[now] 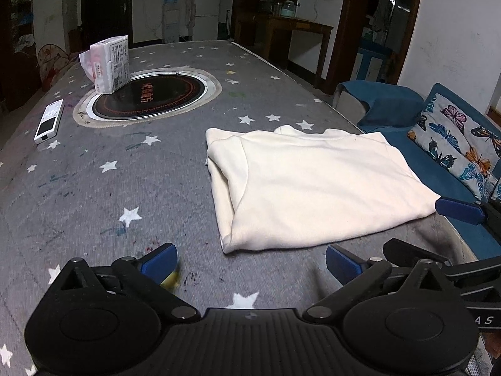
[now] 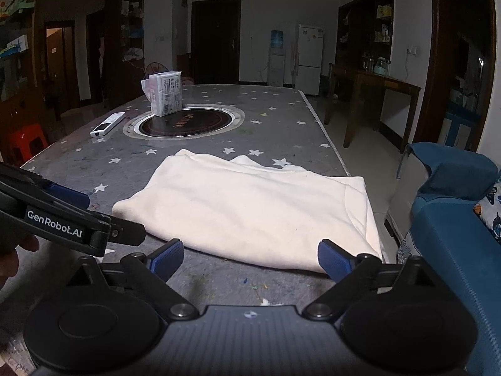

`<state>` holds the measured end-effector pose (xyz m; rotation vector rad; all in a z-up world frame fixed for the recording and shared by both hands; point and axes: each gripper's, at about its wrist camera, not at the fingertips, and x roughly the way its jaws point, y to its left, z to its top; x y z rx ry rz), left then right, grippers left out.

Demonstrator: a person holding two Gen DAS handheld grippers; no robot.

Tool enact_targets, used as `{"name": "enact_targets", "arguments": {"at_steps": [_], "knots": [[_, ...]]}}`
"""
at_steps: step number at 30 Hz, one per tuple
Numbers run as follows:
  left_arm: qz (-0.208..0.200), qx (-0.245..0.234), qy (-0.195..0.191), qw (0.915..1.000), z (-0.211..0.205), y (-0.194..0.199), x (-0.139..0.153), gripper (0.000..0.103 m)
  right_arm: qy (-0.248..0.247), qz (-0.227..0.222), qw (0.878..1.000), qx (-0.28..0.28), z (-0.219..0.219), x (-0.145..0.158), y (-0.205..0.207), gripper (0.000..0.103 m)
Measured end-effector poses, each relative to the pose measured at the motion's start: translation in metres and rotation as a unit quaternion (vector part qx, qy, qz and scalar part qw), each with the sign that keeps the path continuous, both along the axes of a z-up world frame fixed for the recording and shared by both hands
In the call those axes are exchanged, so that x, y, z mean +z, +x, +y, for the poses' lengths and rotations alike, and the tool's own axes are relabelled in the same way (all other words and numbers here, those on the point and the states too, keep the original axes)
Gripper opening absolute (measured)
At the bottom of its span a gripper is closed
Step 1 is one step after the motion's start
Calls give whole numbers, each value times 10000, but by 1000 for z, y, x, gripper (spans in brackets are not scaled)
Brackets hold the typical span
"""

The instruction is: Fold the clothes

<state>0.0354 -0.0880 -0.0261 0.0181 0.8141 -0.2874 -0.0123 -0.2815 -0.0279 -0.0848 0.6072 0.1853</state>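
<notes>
A cream-white garment [image 1: 313, 185] lies folded into a flat rectangle on the grey star-patterned table [image 1: 125, 188], near the table's right edge; it also shows in the right wrist view [image 2: 250, 210]. My left gripper [image 1: 250, 263] is open and empty, just short of the garment's near edge. My right gripper [image 2: 250, 258] is open and empty at the garment's near edge, its right blue pad [image 2: 333, 260] close to the near right corner. The right gripper's blue pad [image 1: 458, 210] shows in the left view beside that corner. The left gripper's arm [image 2: 62, 219] shows at the left of the right view.
A round black induction plate [image 1: 150, 95] is set into the table's middle. A tissue pack [image 1: 109, 64] stands on its far left rim. A white remote [image 1: 48, 120] lies at the left. A blue sofa [image 1: 438, 169] with a butterfly cushion [image 1: 457, 144] runs along the table's right edge.
</notes>
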Motion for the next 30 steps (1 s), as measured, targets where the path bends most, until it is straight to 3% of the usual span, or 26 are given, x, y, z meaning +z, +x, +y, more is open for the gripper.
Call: {"name": "enact_targets", "arguments": {"at_steps": [30], "knots": [[-147, -5, -27, 9999, 1, -40, 6, 103, 108, -144, 9998, -63, 4, 2, -40, 103]]}}
